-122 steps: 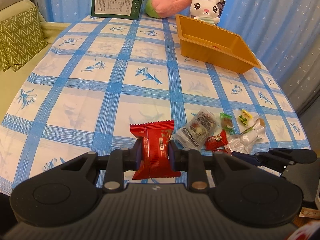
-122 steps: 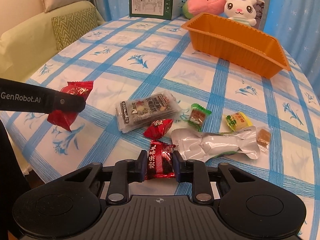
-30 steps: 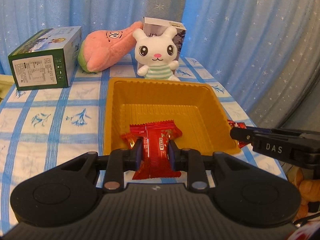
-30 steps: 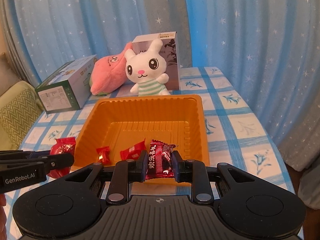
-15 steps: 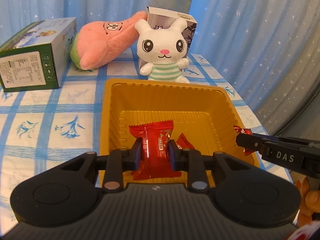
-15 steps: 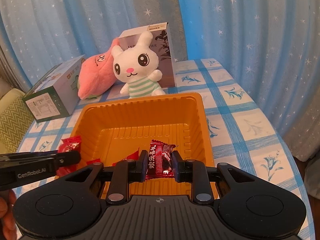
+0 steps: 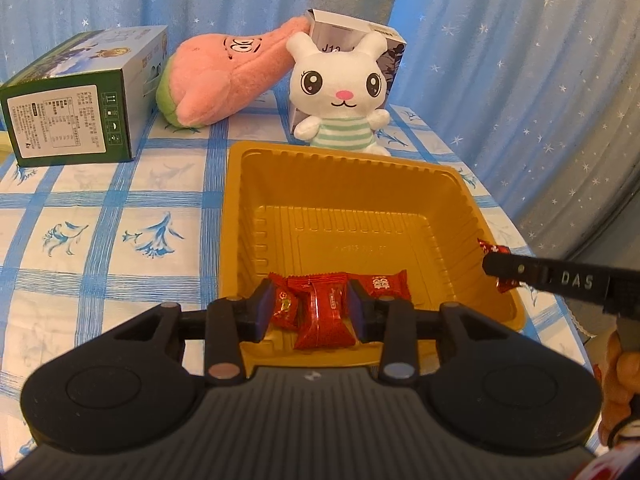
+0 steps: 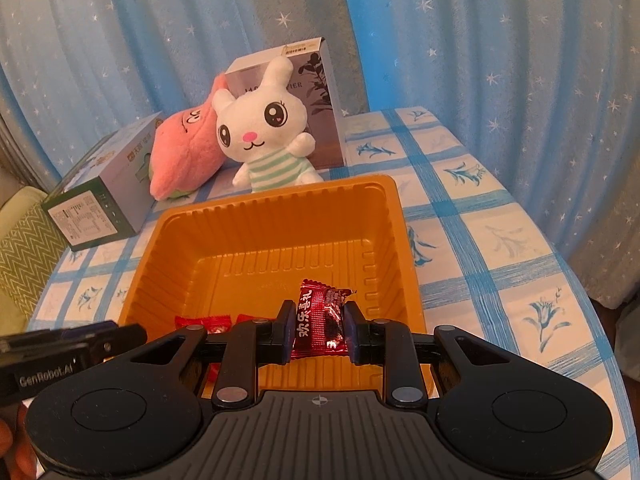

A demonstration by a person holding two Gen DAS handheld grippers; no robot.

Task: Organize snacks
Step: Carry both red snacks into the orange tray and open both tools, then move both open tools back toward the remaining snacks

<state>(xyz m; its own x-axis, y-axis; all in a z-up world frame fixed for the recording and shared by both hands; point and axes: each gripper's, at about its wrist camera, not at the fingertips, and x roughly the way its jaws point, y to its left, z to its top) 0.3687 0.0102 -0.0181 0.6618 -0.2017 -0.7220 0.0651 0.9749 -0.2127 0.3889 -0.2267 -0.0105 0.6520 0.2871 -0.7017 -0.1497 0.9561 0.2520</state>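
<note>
Drop-off step, both hands over the orange tray (image 7: 436, 184), which fills the centre of both wrist views on the blue-checked surface (image 7: 100, 216). Left gripper (image 7: 310, 312) at lower centre of its view: fingers opening, a gap shows on both sides of the red snack packet (image 7: 322, 312), so pads look off it; packet seems to be dropping or already resting at the tray's near edge, can't tell which. Two other red candies (image 7: 380, 285) lie on the tray floor right beside it. Right gripper (image 8: 318, 330) at lower centre of its view: fingers narrow, clamped on the dark red candy (image 8: 320, 320), held above the near-right part of the tray. In the left view the same gripper pokes in from the right edge over the tray's right rim. White bunny plush (image 7: 340, 92), pink plush (image 7: 228, 80) and green box (image 7: 80, 96) sit behind the tray in the upper half, not involved. Judged next: left fingers finish widening and lift clear without dragging the packet; right needs to let go over open tray floor, then both return for more snacks.
</note>
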